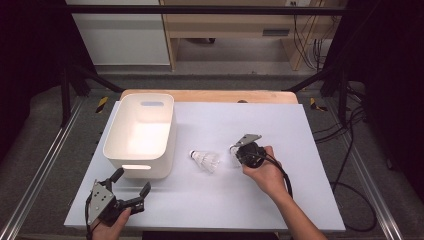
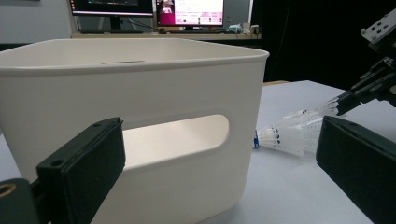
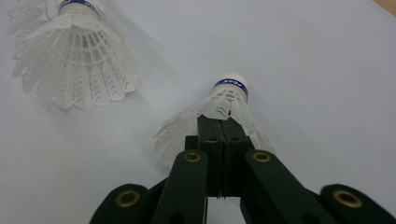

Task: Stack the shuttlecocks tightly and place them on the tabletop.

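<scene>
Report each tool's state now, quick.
Left tool: open, holding nothing, near the white bin.
Right tool: shut on a shuttlecock.

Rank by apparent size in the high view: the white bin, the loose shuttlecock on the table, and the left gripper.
1. White bin, by far the largest.
2. Left gripper, open, nearer the camera, so its true size is unsure.
3. Loose shuttlecock, smallest.

You have a white plastic bin with slotted handles standing on the pale blue table sheet, at its left. Behind it, two lit monitors sit on a desk.
</scene>
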`<state>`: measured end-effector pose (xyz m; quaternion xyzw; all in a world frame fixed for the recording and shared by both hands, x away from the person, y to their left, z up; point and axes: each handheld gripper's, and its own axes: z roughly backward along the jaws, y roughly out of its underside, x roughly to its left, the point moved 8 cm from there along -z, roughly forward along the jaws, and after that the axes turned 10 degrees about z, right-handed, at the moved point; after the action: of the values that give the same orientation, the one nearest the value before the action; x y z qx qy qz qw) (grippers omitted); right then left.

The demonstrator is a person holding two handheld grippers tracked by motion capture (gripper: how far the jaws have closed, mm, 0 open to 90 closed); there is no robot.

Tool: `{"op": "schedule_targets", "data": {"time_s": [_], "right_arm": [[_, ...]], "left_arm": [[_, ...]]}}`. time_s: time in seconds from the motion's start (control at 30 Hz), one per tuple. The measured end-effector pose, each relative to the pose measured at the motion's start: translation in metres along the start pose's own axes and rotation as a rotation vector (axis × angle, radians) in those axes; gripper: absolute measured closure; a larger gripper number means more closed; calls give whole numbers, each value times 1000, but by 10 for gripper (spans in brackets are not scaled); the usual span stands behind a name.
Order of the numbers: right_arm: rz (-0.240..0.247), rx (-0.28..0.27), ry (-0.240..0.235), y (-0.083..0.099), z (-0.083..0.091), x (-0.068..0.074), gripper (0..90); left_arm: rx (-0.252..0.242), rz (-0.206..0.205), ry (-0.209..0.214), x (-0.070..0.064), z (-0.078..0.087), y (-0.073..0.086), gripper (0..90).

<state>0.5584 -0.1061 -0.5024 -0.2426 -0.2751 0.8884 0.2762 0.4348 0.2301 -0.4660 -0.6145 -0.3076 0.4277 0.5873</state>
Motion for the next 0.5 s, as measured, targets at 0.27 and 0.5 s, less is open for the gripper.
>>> {"op": "schedule_targets", "data": {"time_s": [0.27,0.5], "right_arm": [[-6,-6,4,6,0,-4,900],[-22,-14,6,11,1,-6,900]], "left_arm": [[-3,5,-6,2,1,0,16],[0,4,-10,4,1,0,16]]}}
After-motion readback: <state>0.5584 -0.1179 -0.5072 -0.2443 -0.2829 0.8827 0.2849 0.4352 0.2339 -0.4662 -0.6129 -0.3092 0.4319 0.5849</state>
